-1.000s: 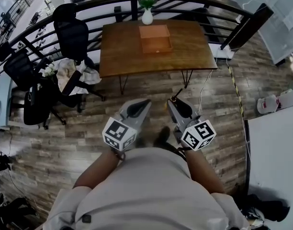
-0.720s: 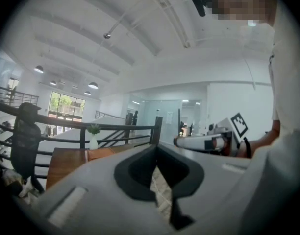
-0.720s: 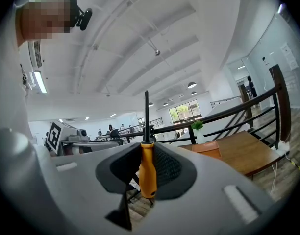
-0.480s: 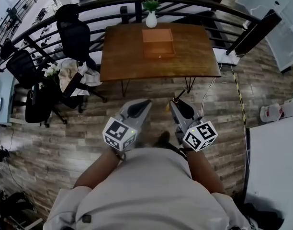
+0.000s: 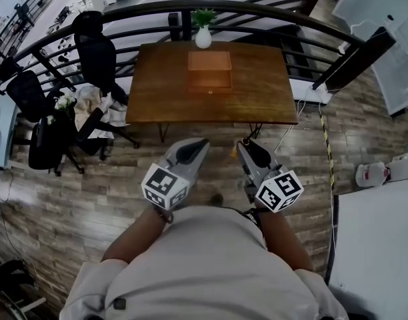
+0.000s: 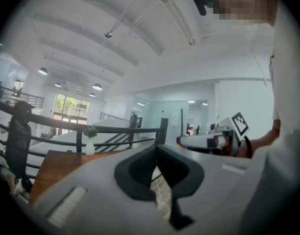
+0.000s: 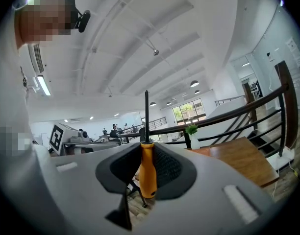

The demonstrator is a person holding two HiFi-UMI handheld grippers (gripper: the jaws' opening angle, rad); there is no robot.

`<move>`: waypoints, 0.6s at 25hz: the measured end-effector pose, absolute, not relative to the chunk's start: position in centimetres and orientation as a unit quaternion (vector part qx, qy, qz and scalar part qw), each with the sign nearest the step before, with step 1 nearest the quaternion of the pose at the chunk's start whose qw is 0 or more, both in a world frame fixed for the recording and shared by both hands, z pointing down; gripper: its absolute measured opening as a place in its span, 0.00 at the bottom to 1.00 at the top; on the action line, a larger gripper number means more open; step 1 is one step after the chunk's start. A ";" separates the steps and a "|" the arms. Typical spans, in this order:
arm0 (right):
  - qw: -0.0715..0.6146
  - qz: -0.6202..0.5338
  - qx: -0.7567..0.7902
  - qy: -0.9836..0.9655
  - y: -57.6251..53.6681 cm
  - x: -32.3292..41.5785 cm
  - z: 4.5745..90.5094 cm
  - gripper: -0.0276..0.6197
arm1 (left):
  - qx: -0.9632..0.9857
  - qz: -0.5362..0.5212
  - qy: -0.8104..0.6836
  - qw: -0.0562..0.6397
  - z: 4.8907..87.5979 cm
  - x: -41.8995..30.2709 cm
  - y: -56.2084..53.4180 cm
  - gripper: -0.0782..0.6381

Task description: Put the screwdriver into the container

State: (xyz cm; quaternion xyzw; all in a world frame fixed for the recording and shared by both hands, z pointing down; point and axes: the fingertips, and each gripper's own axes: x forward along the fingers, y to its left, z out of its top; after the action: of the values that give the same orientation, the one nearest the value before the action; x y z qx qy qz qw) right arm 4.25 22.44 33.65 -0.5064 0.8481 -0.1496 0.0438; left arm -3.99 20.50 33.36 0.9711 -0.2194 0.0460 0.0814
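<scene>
Right gripper fingers pinching the orange screwdriver upright, left gripper fingers pressed together, container at 12 o'clock on the desk.

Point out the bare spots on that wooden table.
The table is bare left of the container, right of it, and along the near edge. Crowded only at the back middle, where the vase stands close behind the container.

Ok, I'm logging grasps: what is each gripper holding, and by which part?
Screwdriver, by its orange handle, in the right gripper; the left gripper holds nothing.
</scene>
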 end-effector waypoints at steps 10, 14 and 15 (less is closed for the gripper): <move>0.045 -0.153 -0.489 0.857 20.1 9.0 33.9 0.17 | 0.966 0.050 -0.237 0.088 33.9 1.0 18.6 0.12; 0.051 -0.158 -0.487 0.857 18.9 9.4 34.2 0.17 | 0.966 0.050 -0.239 0.088 33.9 1.6 17.0 0.12; 0.051 -0.158 -0.487 0.858 18.5 9.4 34.1 0.17 | 0.966 0.050 -0.239 0.088 33.9 1.7 16.6 0.12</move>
State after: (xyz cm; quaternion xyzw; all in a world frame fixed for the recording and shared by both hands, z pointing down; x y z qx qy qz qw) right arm 9.45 18.51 34.12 -0.4866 0.8578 -0.1576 0.0508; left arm 1.67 16.56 33.93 0.9658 -0.2386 0.0502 0.0878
